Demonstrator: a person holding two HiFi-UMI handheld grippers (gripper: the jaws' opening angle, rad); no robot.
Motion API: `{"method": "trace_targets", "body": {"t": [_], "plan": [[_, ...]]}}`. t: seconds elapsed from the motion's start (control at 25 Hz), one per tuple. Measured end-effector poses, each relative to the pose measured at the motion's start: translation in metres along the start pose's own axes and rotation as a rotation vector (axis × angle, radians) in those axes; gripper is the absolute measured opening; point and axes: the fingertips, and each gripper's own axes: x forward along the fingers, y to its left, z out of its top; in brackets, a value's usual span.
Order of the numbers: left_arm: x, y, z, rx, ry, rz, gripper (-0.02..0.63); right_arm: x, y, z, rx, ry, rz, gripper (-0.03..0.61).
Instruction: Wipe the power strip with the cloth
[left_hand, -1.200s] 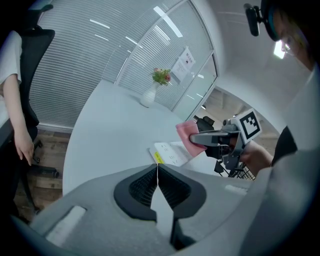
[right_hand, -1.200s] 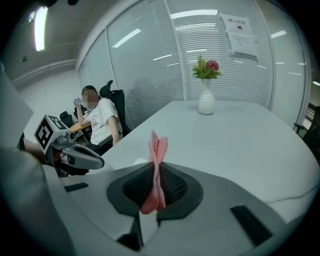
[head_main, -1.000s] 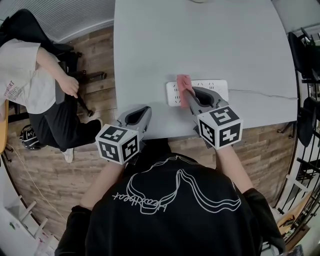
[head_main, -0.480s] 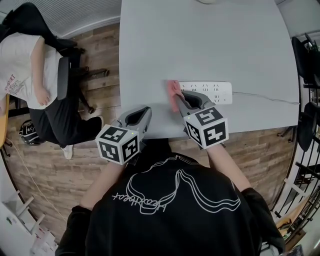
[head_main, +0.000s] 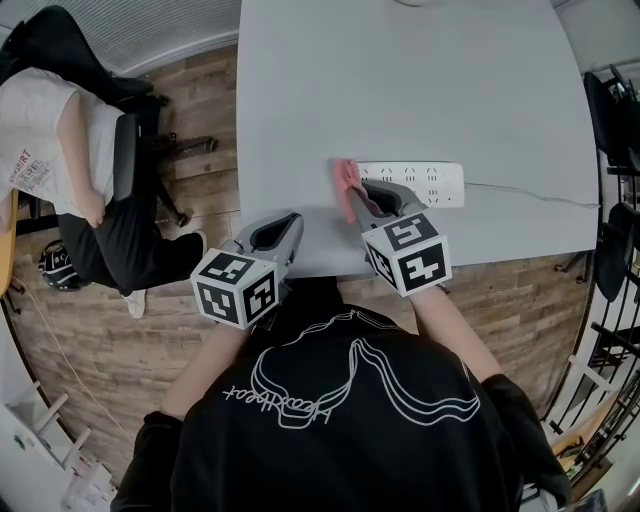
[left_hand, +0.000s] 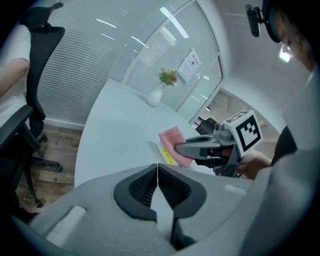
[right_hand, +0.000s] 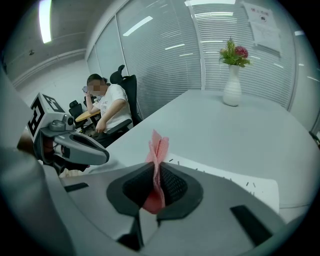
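Note:
A white power strip lies near the front of the grey table, its cord running off to the right. My right gripper is shut on a pink cloth, which hangs at the strip's left end. In the right gripper view the pink cloth stands pinched between the jaws, with the power strip just beyond. The left gripper view shows the pink cloth on the power strip's end. My left gripper is shut on nothing at the table's front edge, left of the strip.
A white vase with flowers stands at the table's far side. A seated person in an office chair is on the wooden floor to the left. Black chairs stand at the right.
The right gripper slid the cloth leftward along the strip to its left end a second ago; in the last half second it barely moved. The left gripper stayed still.

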Motion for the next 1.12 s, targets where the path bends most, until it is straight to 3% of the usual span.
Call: {"method": "trace_targets", "body": {"t": [0.56,1.12], "plan": [[0.006,-0.007,0.003,0.015,0.004,-0.010,0.015,-0.012,-0.021,-0.010,0.045,0.001,-0.022,0.037],[0.021,-0.023,0.005,0.037,0.021,-0.037,0.015,-0.040,-0.072,-0.031,0.130,-0.013,-0.123,0.037]]}}
